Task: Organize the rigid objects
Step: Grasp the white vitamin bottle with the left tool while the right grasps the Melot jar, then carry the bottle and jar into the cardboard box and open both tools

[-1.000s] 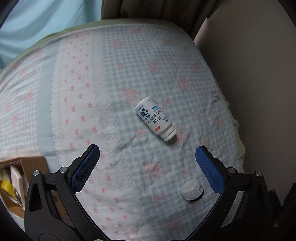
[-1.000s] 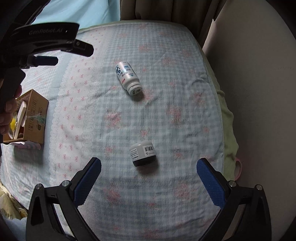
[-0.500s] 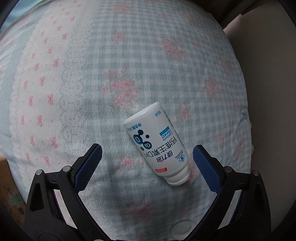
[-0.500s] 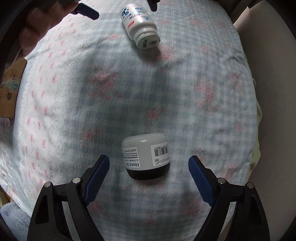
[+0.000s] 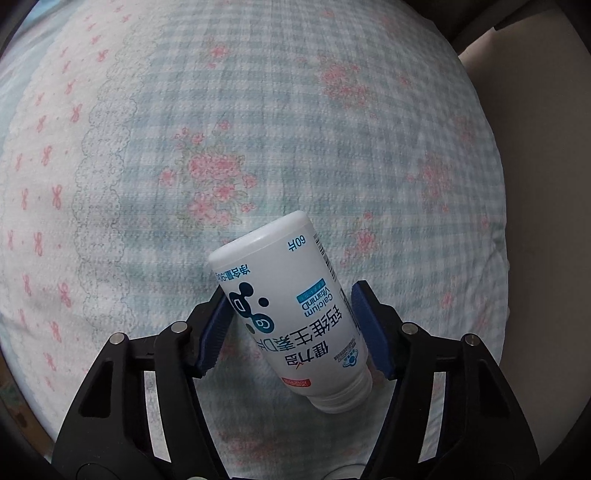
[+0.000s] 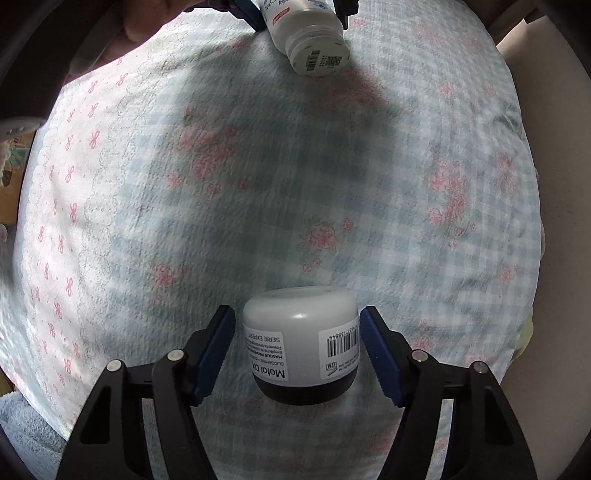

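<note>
A white calcium tablet bottle [image 5: 291,317] lies on its side on the checked bedsheet, between the blue pads of my left gripper [image 5: 293,328], which touch its sides. The bottle's cap end also shows at the top of the right wrist view [image 6: 314,48]. A small grey jar with a black lid [image 6: 301,347] lies on the sheet between the pads of my right gripper [image 6: 299,354]. The left pad is just clear of the jar; the right pad is at its edge.
The bed is covered with a blue-checked floral sheet [image 5: 295,129] with a white lace-edged strip [image 5: 55,166] on the left. A beige wall [image 5: 546,184] runs along the bed's right edge. A hand [image 6: 140,22] holds the left gripper at top left.
Both grippers moved down onto the bed and narrowed their jaws. The left closed around the white bottle, the right closed in around the grey jar.
</note>
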